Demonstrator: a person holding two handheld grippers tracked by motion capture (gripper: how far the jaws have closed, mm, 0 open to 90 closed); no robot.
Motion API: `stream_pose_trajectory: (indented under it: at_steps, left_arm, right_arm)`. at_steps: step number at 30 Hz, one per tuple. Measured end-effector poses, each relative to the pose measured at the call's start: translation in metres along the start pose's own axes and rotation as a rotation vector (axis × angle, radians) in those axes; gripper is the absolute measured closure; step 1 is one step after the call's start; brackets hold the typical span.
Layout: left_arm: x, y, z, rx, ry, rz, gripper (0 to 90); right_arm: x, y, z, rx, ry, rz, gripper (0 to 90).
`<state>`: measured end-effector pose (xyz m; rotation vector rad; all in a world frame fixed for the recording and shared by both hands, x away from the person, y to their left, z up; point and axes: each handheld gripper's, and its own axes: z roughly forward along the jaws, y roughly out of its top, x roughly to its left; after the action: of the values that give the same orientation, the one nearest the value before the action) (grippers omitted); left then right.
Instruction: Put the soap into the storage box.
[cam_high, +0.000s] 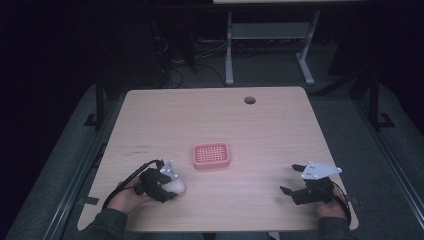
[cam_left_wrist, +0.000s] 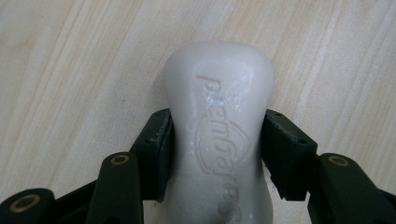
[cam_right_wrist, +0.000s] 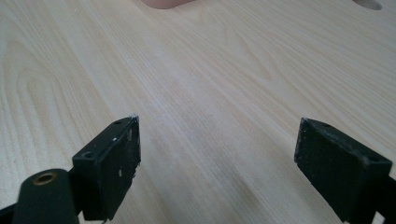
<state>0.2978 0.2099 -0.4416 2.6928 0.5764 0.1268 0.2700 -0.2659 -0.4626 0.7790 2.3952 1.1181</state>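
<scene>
Left hand-held gripper (cam_left_wrist: 217, 154) clamped on white soap bar (cam_left_wrist: 219, 126), right hand-held gripper (cam_right_wrist: 217, 163) wide open, empty, above table (cam_right_wrist: 210, 70)

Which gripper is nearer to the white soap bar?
Left. The left gripper has its jaws closed on the waist of the white soap bar, which lies on the table. The right gripper sits open at the table's far side, well apart from it.

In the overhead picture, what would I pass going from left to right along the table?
Left claw shut on a white soap bar → pink slotted soap tray → right claw, open with nothing between its jaws.
</scene>
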Motion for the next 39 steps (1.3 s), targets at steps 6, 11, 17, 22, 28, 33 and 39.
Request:
stream_pose_trajectory:
  at_steps: [6,11,17,22,28,33,39]
  left_arm:
    - [0.002,-0.002,0.0,-0.013,-0.016,-0.02,46.5]
    - [0.002,-0.001,0.0,-0.005,-0.018,-0.02,49.0]
    - [0.002,-0.001,-0.001,-0.007,-0.015,-0.025,49.4]
    - [0.002,-0.001,-0.006,-0.027,-0.011,-0.022,49.5]
    - [0.001,0.002,-0.01,-0.038,-0.005,-0.018,49.5]
    - [0.003,0.005,-0.011,-0.057,0.0,-0.016,49.5]
    - [0.005,0.013,-0.013,-0.059,-0.005,0.001,49.5]
  right_arm:
    - [0.0,0.0,0.0,0.0,-0.001,-0.002,13.8]
    - [0.0,0.0,0.0,-0.001,0.0,-0.002,13.7]
    - [0.0,0.0,-0.001,-0.007,0.0,0.0,13.7]
    - [0.0,0.0,-0.002,-0.009,0.0,-0.001,13.8]
    - [0.001,0.001,-0.002,-0.013,0.0,0.001,13.8]
    - [0.002,0.001,-0.003,-0.016,0.0,0.001,13.8]
    - [0.002,0.001,-0.004,-0.021,0.0,0.005,13.7]
